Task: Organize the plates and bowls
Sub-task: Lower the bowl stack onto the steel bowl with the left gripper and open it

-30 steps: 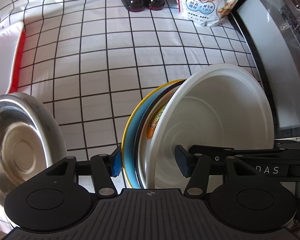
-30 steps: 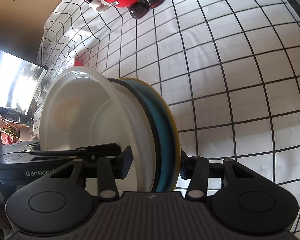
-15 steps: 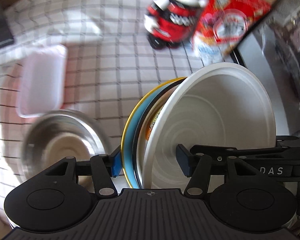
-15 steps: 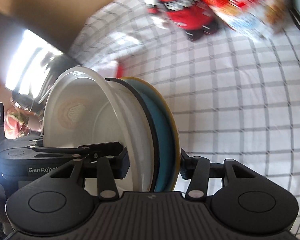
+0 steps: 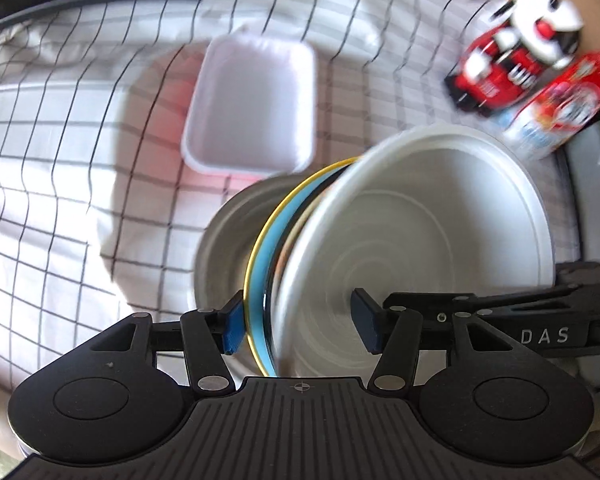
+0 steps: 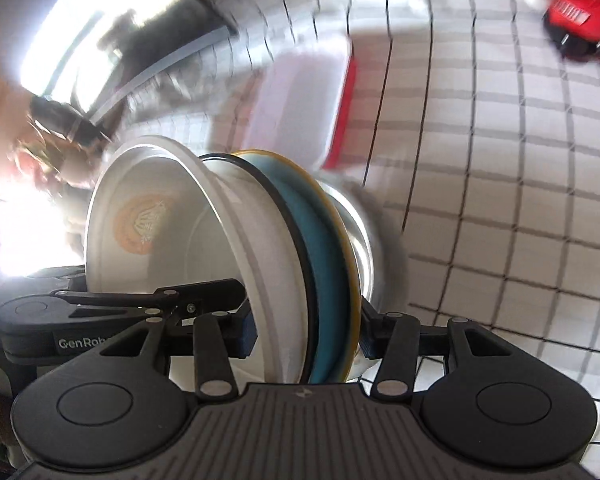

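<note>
We take the steel bowl (image 5: 224, 248) on the checked surface (image 5: 60, 200) as our landmark. Held on edge just above it, we see a nested stack: a white bowl (image 5: 420, 216), a black-rimmed white dish (image 6: 260, 216) behind it, and a blue plate with a yellow rim (image 5: 262, 248) on the side facing the steel bowl. Our left hand-held gripper (image 5: 300, 328) pinches this stack, one blue pad on the plate's back and the other inside the white bowl. Our right hand-held gripper (image 6: 308, 334) clamps the same stack from the opposite rim, one finger inside the white bowl, the other against the plate's back. Beyond the steel bowl lies a white rectangular tray (image 5: 252, 104) with a red underside. Farther off, to the bowl's right in the left wrist view, a red toy figure (image 5: 516, 52) and a cereal bag (image 5: 556, 108) stand, both blurred.
</note>
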The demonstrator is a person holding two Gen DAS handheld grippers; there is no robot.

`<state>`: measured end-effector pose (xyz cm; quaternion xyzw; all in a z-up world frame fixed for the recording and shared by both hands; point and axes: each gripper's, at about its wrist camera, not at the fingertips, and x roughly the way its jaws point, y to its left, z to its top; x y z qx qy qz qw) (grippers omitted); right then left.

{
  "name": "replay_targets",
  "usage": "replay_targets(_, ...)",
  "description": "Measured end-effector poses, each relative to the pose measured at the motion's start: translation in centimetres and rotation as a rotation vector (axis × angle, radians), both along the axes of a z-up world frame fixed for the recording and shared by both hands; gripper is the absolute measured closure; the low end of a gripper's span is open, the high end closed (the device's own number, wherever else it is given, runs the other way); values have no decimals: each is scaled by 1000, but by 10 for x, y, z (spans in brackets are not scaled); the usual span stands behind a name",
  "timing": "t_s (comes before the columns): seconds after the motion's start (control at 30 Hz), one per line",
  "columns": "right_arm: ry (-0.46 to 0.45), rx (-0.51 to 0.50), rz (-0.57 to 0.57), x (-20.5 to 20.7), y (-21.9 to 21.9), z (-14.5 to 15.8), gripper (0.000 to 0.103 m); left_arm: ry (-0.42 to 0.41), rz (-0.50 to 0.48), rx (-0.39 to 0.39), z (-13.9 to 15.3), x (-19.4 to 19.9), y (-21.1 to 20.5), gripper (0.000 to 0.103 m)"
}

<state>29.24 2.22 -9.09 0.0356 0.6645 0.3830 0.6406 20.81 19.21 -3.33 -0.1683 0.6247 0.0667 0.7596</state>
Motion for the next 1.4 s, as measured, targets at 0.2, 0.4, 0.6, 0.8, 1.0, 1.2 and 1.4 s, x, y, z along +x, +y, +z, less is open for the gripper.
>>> replay_targets(0.2,-3,-88,28,-9,25,-29,54,39,-70,64,-26,-4,6,51)
replay_targets(0.4,-26,-99,21,-6,29,-33,53,-5,-92,51,-24,-11,10,56)
replay_targets(0.6,-82,-116,22,-9,31,-28,54,-39,-80,50,-25,-14,14,62)
replay_targets(0.8,-79,-144,3,-12,27,-25,55,-58,-87,51,-24,-16,16,73)
replay_targets(1.0,-203,-192,77,-24,34,0,50,-99,-97,69,-12,-15,13,73)
replay_targets(1.2,-247,-174,59,-22,30,3,50,-116,-115,109,-12,-17,6,73)
replay_targets(1.4,-499,-205,38,-38,23,24,37,-177,-98,93,0,-23,7,76)
